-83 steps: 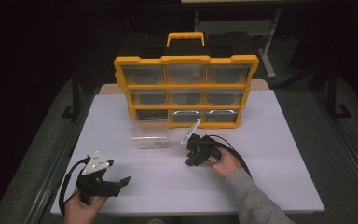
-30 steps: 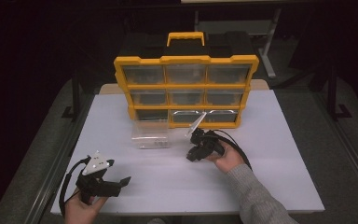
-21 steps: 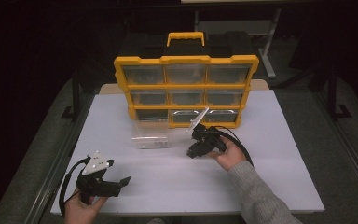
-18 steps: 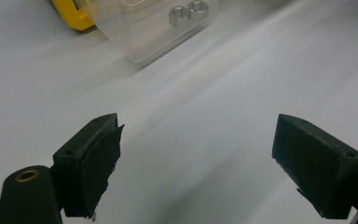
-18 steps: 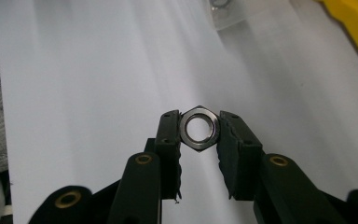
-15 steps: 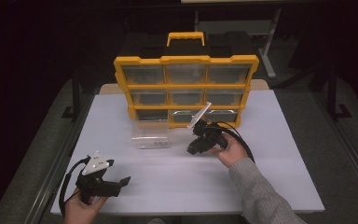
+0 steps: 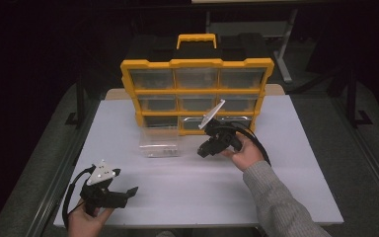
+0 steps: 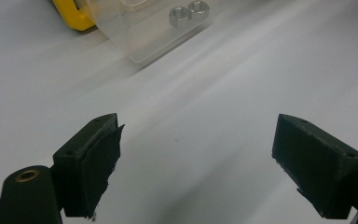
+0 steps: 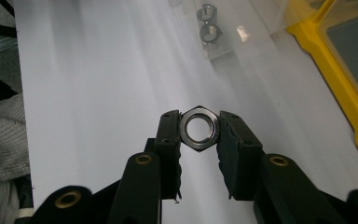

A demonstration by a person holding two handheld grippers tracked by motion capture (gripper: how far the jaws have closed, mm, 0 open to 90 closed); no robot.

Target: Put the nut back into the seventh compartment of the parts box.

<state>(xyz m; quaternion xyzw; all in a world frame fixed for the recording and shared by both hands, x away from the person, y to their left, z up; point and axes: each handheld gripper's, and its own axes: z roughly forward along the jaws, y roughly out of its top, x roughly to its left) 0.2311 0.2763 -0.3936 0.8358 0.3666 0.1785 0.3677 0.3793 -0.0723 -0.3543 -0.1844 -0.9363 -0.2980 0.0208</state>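
A metal hex nut [image 9: 199, 129] is pinched between the two black jaws of my right gripper [image 9: 199, 140], which hangs above the white table. In the high view the right gripper [image 7: 203, 152] is just in front of the yellow drawer organiser [image 7: 196, 94], to the right of a clear plastic drawer [image 7: 160, 143] standing on the table. That clear drawer [image 9: 233, 25] holds two more nuts [image 9: 208, 21]. My left gripper [image 7: 131, 191] rests near the front left of the table, jaws wide apart with nothing between them; its own view shows the clear drawer [image 8: 144, 28] and two nuts [image 8: 189, 11] ahead.
The organiser has three rows of drawers and a yellow handle [image 7: 196, 39] on top. The white table top [image 7: 286, 173] is bordered by dark floor. A grey sleeve [image 7: 276, 197] comes in from the bottom right. Cables trail from both grippers.
My right gripper has risen and shifted slightly to the right, away from the clear drawer, with the nut in its jaws. The left gripper has stayed put.
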